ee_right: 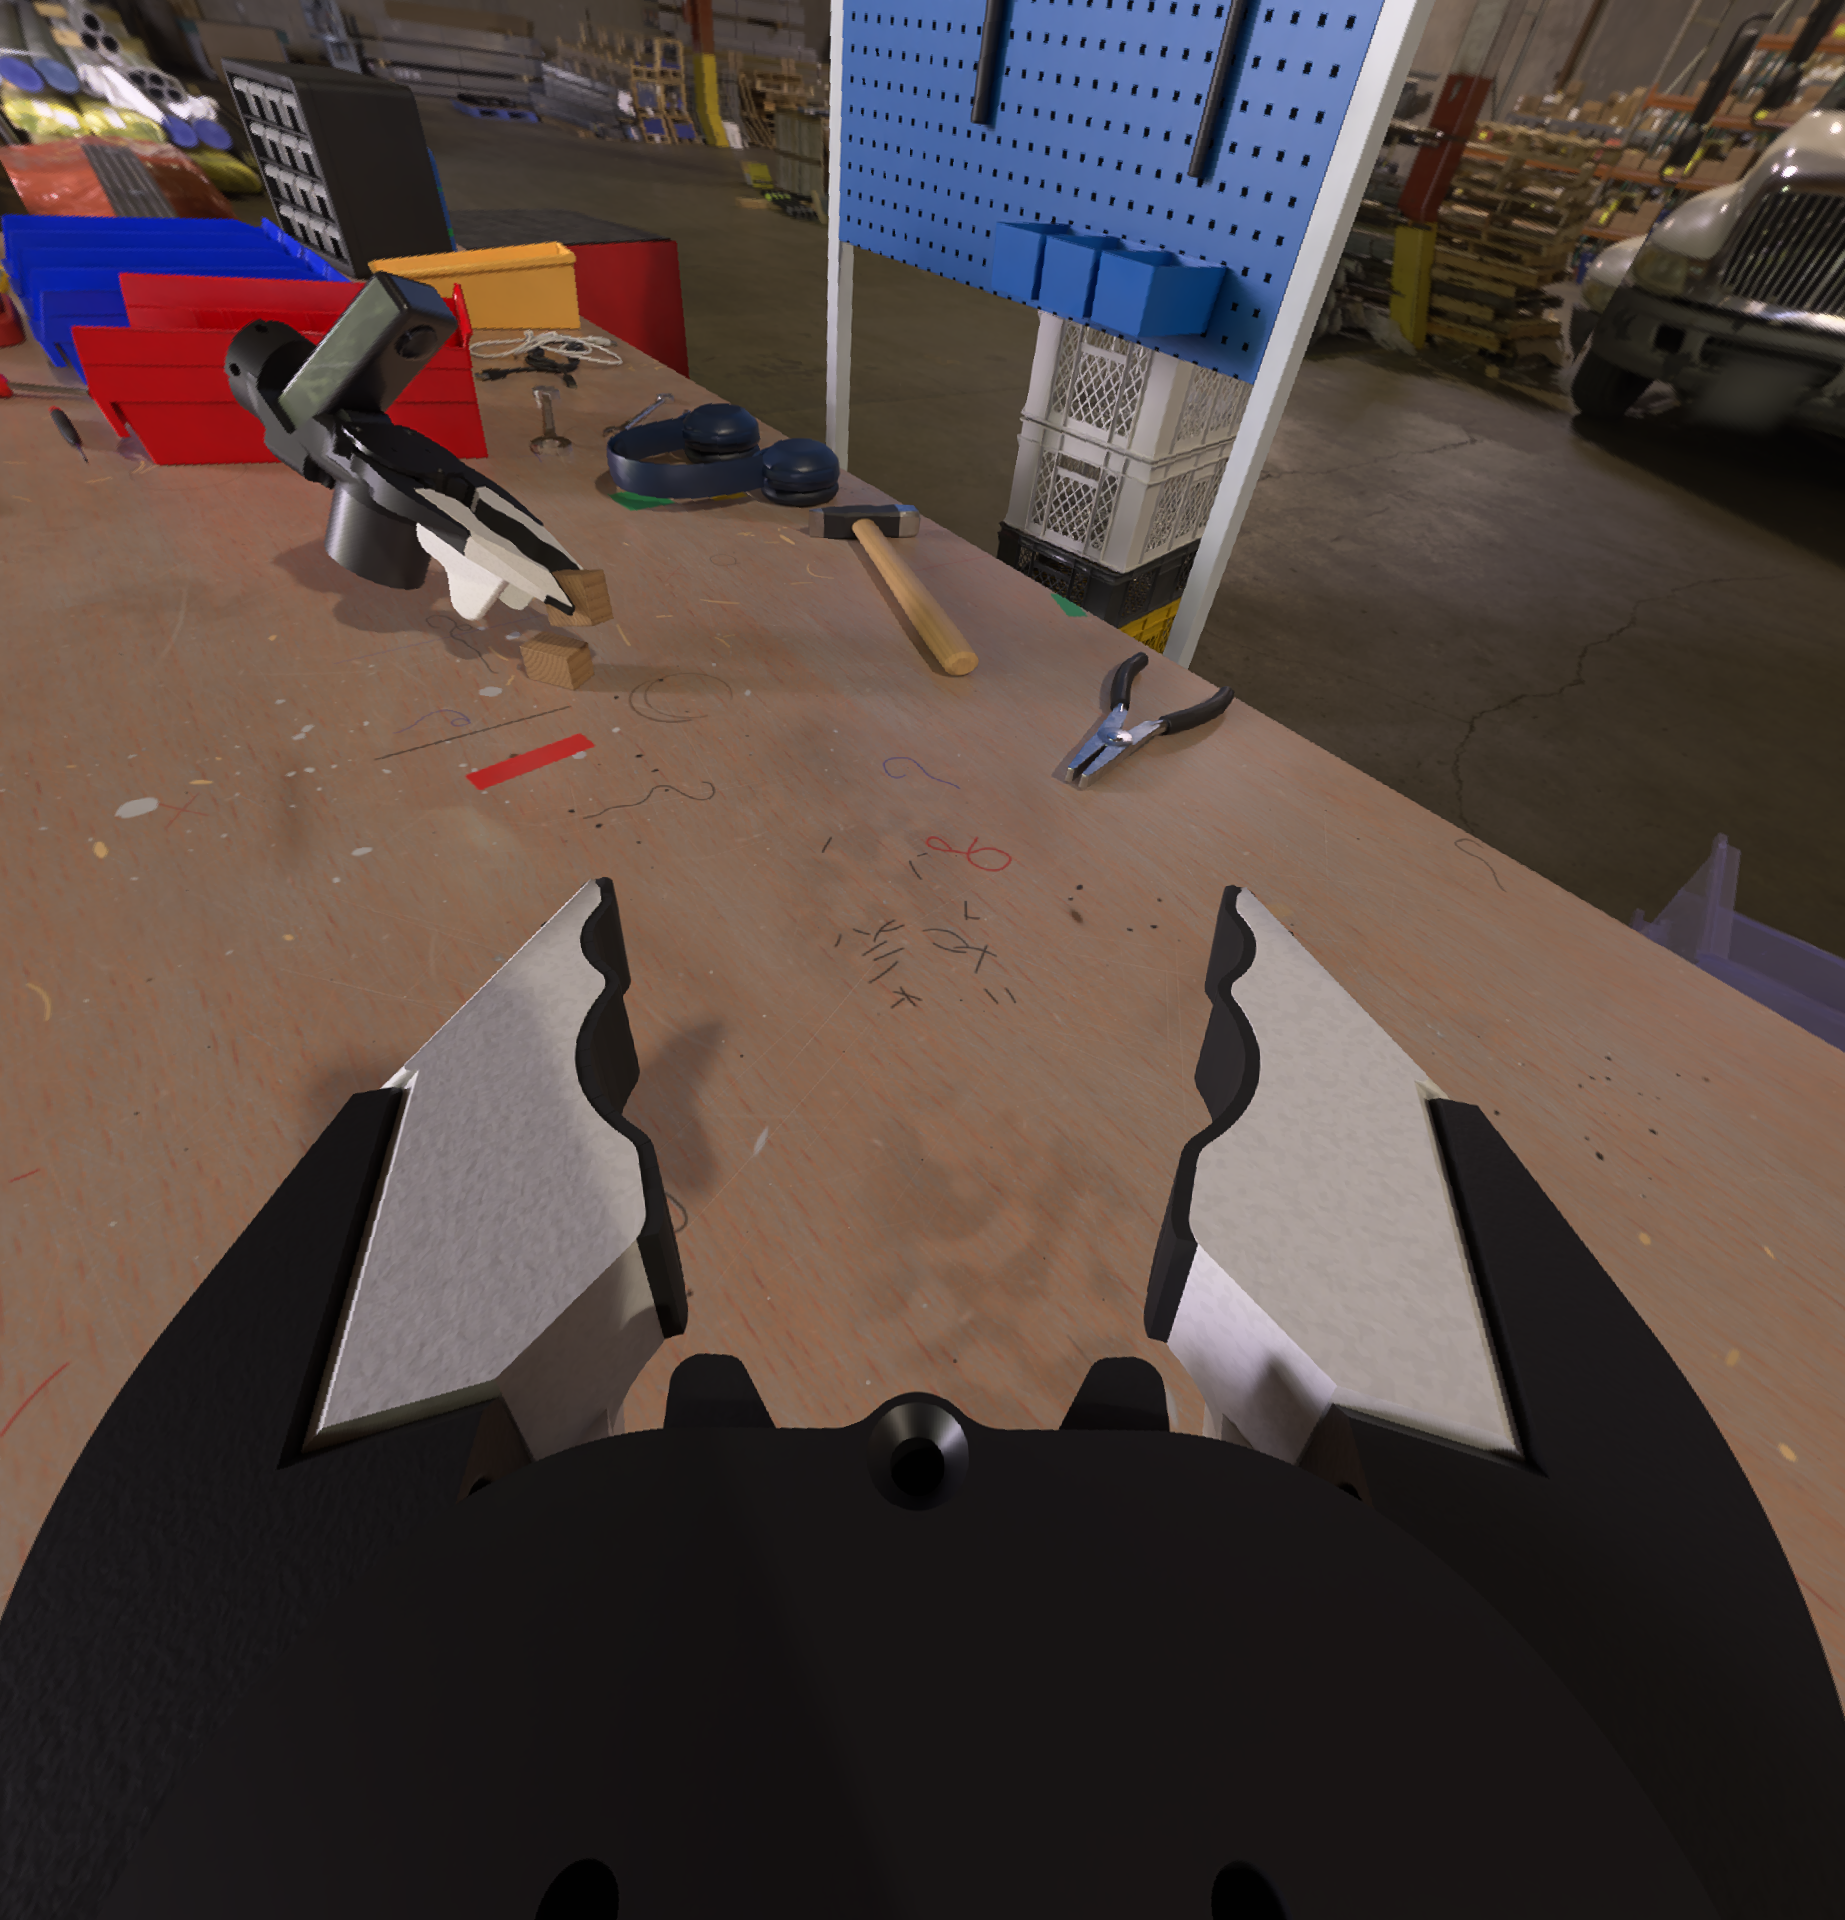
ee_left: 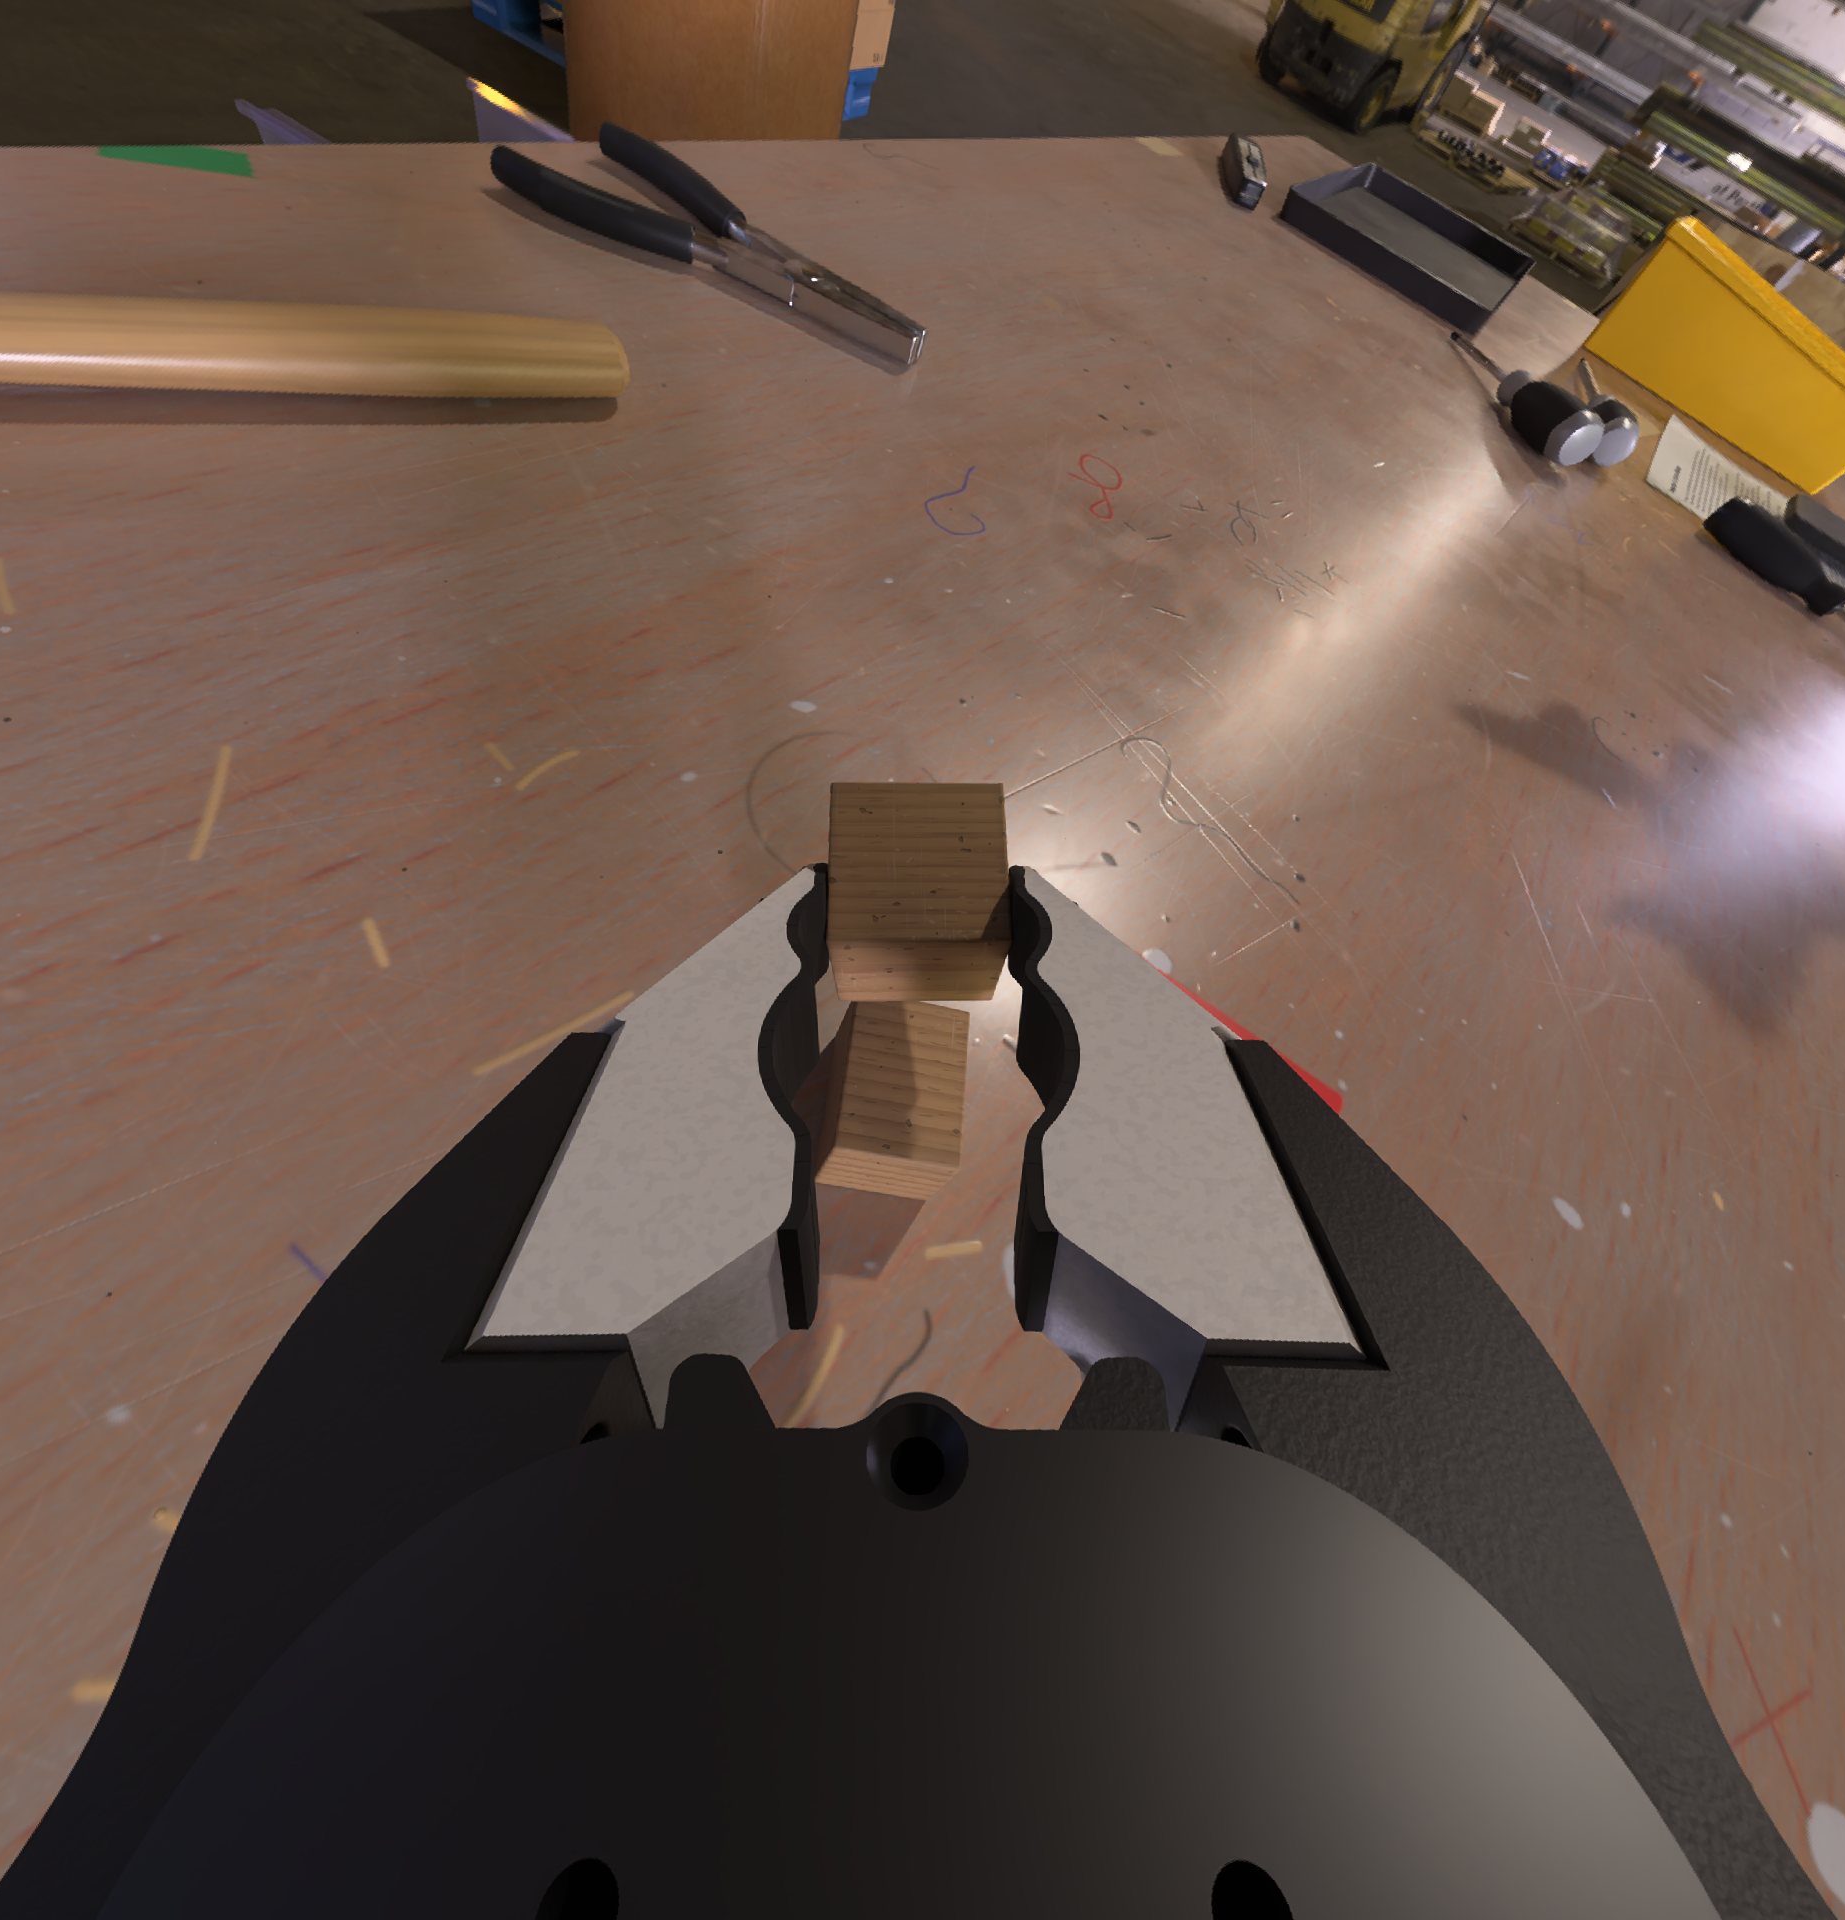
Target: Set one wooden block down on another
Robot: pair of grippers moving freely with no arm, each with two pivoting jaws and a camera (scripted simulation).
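My left gripper (ee_left: pixel 916 883) is shut on a wooden block (ee_left: pixel 916 862) and holds it in the air. A second wooden block (ee_left: pixel 897 1101) rests on the table just below and a little nearer. In the right wrist view the left gripper (ee_right: pixel 570 587) shows far off at the upper left, tilted down, with the held block (ee_right: pixel 589 597) just above and slightly behind the resting block (ee_right: pixel 557 661); a small gap separates them. My right gripper (ee_right: pixel 916 894) is open and empty over bare table.
Pliers (ee_left: pixel 710 234) and a hammer handle (ee_left: pixel 284 348) lie far left; a yellow box (ee_left: pixel 1749 364) and dark tray (ee_left: pixel 1406 244) at far right. Red tape (ee_right: pixel 530 761) lies near the blocks. Red bins (ee_right: pixel 274 374), earmuffs (ee_right: pixel 726 457) and a pegboard (ee_right: pixel 1105 156) stand beyond.
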